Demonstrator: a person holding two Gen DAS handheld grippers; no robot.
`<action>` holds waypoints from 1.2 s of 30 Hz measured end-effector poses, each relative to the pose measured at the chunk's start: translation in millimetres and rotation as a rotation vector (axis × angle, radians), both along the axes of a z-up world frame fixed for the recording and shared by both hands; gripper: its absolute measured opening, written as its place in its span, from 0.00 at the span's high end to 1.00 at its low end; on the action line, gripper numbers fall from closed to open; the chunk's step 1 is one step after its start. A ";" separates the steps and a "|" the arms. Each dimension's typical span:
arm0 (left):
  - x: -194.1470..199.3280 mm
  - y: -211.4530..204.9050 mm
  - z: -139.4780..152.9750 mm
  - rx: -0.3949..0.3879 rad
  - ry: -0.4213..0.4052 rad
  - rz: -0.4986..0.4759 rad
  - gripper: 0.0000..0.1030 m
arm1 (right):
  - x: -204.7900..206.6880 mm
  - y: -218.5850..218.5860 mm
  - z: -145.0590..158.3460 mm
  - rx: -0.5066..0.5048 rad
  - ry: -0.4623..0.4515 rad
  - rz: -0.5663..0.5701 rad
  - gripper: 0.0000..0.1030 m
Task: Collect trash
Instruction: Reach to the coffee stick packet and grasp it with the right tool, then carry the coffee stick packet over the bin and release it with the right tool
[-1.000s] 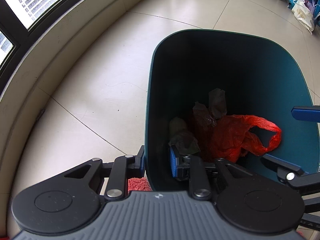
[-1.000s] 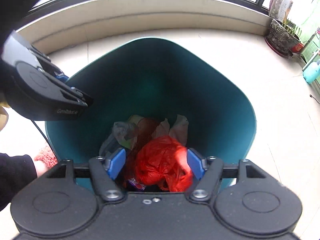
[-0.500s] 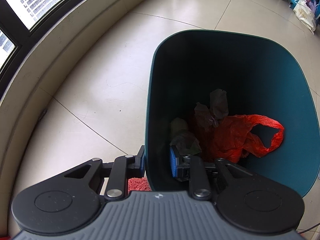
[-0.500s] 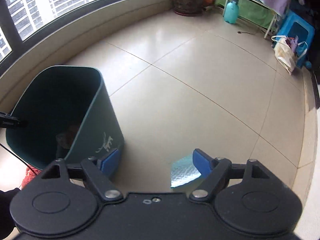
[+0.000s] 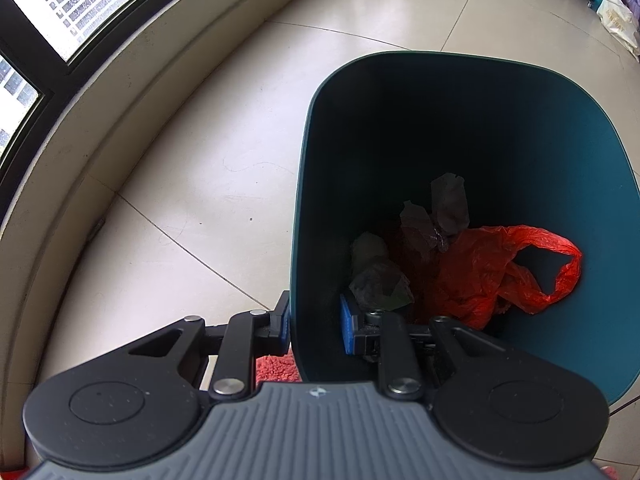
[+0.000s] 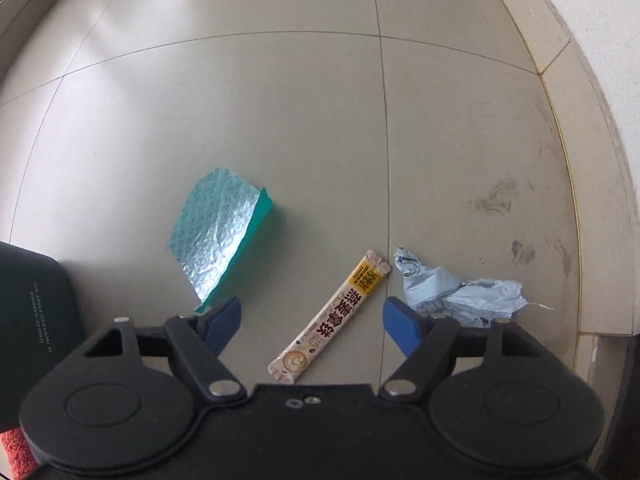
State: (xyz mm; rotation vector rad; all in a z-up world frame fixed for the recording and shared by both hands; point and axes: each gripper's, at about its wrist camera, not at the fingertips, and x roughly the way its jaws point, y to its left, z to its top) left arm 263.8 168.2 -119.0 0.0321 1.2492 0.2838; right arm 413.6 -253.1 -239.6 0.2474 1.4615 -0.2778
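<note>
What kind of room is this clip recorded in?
Probably an enclosed home balcony or sunroom: pale tiled floor, a curved window with a low sill facing high-rise blocks, and a teal trash bin.

Pale glossy floor tiles (image 5: 168,184) with thin grout lines. Curved beige sill (image 5: 120,64) under dark-framed window (image 5: 60,4), upper left of left view. Scuffed cream ledge (image 6: 600,160) along right edge of right view.

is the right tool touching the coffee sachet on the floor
Apart. The right wrist view shows the right tool open, its fingers either side of the coffee sachet with bare floor between.
</note>
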 end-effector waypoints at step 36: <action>4.2 -3.3 -8.9 0.026 0.021 -0.003 0.78 | -35.0 17.7 -69.6 -0.027 0.114 -0.116 0.77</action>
